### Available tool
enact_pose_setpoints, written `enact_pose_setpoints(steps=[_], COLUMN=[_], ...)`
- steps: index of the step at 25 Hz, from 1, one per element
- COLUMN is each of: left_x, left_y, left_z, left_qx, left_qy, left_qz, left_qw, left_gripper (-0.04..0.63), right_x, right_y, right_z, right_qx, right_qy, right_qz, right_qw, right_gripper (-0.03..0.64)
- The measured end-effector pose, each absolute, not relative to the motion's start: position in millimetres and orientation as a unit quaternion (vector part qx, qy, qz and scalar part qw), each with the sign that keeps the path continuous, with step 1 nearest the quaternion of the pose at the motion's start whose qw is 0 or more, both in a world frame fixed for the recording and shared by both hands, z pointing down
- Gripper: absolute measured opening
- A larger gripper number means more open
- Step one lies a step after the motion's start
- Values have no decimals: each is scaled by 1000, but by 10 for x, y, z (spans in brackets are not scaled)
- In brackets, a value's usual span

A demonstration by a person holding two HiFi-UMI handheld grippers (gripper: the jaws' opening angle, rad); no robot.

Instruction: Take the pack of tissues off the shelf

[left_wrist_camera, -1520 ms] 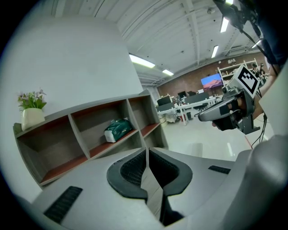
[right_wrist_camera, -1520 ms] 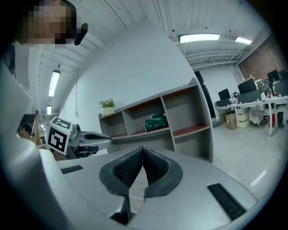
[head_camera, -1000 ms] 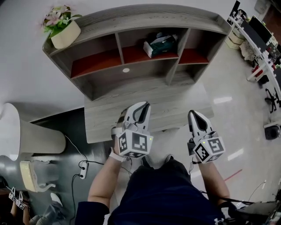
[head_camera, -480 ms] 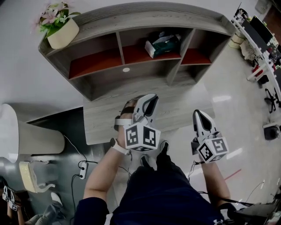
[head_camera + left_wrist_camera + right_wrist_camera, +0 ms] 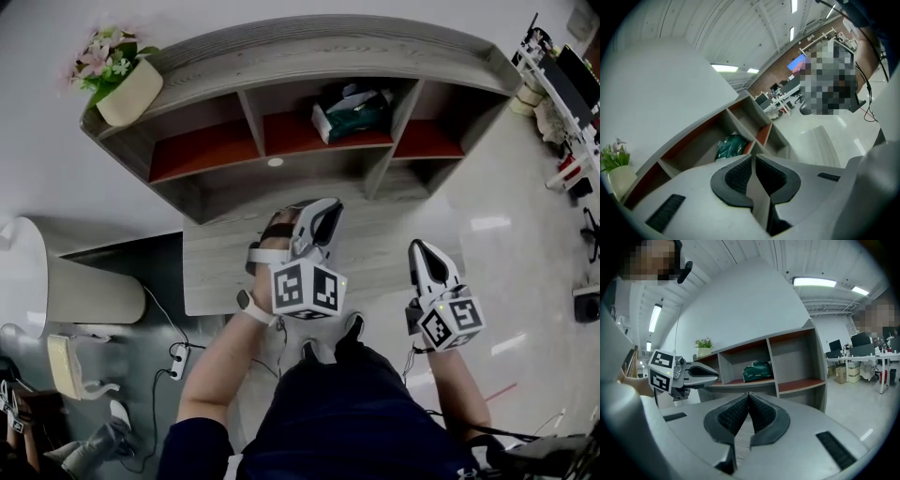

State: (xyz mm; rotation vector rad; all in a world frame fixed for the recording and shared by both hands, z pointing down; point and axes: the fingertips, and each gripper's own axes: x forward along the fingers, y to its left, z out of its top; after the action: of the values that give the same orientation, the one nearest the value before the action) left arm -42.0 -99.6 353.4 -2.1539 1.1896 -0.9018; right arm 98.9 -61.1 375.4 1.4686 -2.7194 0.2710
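Where tissues sat: green plastic pack of tissues point(image 5: 352, 112), middle compartment of grey wooden shelf point(image 5: 328, 47)
Left tongs point(image 5: 322, 214): together, empty, above grey wooden table point(image 5: 225, 272)
Right tongs point(image 5: 419, 251): together, empty

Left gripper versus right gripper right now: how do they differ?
The left gripper is farther ahead, nearer the shelf; the right gripper is farther back. The left gripper is rolled to one side; the right gripper sits level. Both are shut and empty, and both face the shelf where the pack lies.
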Motion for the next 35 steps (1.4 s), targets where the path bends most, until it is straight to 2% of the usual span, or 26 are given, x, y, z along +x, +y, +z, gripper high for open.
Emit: enact_pose_setpoints(steps=[6,13,18,28,35], left_x=[-287,-173,-103,58,-69], left_y=[-1275,-1503,-1702,-2058,-2471], left_z=[3548,3492,3513,3479,3414], left_qx=[-788,-758,-711,-629,-623], left_qy=[446,443,421,383,391], left_qz=[-344,-383,-452,-536,-544], left_qw=[250,286,336,412,403], left_gripper=[37,37,113,137,167], right_x=[1173,1277,1359,1457,1457], right_y=[-916,-1137,-1242,-1435,-1549], right_z=[3835,3869,3915,3925,3931], right_qx=[464,453,446,423,424], right_qy=[-879,-884,-887,-897,-897], right_qz=[107,111,119,125,125], right_qw=[18,21,21,14,15], right_gripper=[3,3,3,3,3])
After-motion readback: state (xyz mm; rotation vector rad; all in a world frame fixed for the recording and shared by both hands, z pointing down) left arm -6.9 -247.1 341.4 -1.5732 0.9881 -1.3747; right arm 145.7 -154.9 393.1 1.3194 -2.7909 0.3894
